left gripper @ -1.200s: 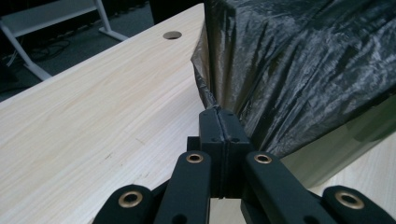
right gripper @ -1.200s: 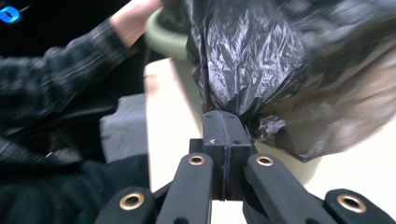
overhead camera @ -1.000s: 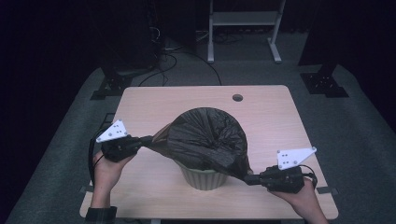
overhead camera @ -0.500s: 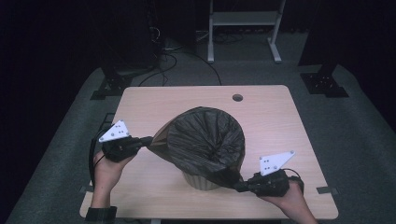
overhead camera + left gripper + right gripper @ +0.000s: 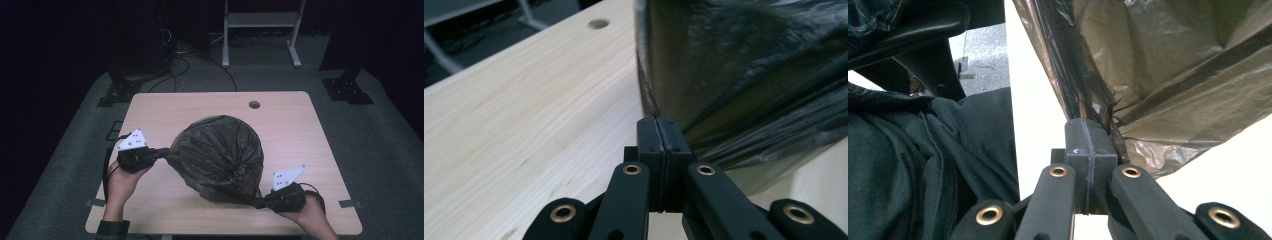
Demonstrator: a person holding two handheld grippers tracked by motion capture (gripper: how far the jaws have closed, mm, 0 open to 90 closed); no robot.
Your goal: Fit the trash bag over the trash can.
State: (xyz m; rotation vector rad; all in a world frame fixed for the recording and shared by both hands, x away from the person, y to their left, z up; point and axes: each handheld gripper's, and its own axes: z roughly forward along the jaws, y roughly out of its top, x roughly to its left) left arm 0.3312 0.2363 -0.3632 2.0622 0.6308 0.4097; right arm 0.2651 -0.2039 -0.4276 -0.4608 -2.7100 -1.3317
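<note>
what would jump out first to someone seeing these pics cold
A big dark, translucent plastic bin bag sits in the middle of the pale wooden table, stretched between two hand-held black grippers. The left gripper is shut on the bag's left edge, and the right gripper is shut on its near right edge, by the table's front. A small round hole marks the tabletop's far side.

Both forearms reach forward, left gripper (image 5: 162,152) and right gripper (image 5: 257,203) with fingers (image 5: 658,135) pressed together.
</note>
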